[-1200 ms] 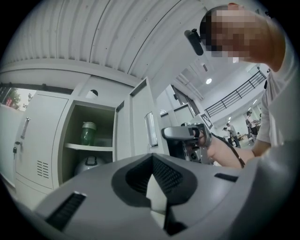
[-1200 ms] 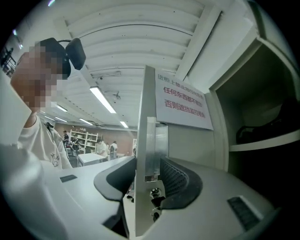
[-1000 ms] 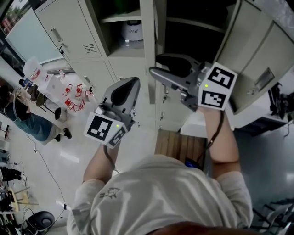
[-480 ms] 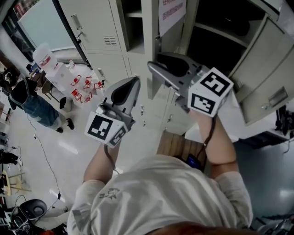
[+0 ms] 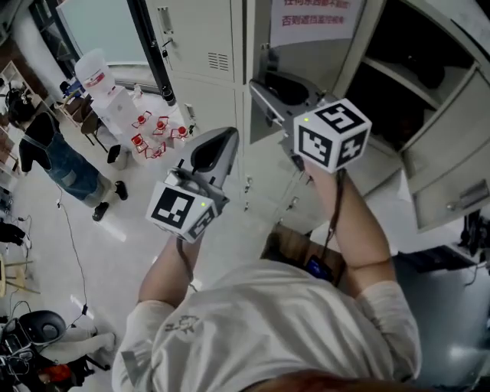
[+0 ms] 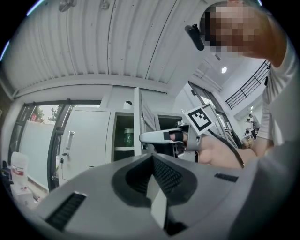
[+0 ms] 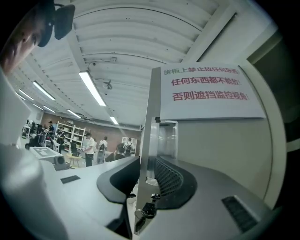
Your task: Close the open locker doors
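Head view first: the person in a pale shirt stands right up against the beige metal lockers. The right gripper is raised at the free edge of a beige metal locker door that stands open and carries a white paper sign with red print. Further right there's a dark open compartment and another open beige door with a handle. The left gripper hangs lower, apart from the lockers, over the pale floor. A clear water jug and a second person in dark clothes are off to the left.

Left gripper view: the left gripper has its tongs pressed together with nothing in them. Past them you see the right gripper at the thin door edge, a green container on a shelf inside, and a closed locker door at the left.

Right gripper view: the right gripper pinches the locker door's edge, one jaw on each side of the sheet. The door's lock hardware sits low between the jaws, and the sign is on the face to the right. People stand well off in the background.
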A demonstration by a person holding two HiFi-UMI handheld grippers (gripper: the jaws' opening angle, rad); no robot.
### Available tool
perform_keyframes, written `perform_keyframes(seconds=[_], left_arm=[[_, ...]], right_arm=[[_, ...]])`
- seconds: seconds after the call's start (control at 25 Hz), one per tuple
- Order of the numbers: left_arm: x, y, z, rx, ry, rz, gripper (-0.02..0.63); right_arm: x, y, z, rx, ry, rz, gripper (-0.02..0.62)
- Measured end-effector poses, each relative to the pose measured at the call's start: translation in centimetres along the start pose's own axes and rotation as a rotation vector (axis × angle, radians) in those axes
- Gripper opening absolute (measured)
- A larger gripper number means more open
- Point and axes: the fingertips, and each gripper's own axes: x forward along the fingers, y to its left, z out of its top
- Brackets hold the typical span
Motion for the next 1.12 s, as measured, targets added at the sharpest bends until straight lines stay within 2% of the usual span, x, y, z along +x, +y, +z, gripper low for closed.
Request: perform_keyframes(seconds=[0.32,0.56,0.8,1.12], left_arm=[[0.6,2.6,-0.5,0.027,0.014,0.040,-0.002],[3.1,5.4,-1.6,0.039,0.048,0.053,-0.002],[5.8,8.1,-2.4,0.071,0.096,0.054,-0.002],[7.8,9.7,-1.4,0.086,0.092,0.052,-0.002]], right_arm=[[5.1,-2.4,-0.2,0.004,-0.007,-0.087,0.083],[8.6,-4.9,-0.8,0.006,-0.002,-0.144,0.061],[11.1,-7.6,-1.4,0.012,0.046,-0.251,0.058],[13.7,-10.5,-1.8,0.021,0.080,-0.380,0.058]])
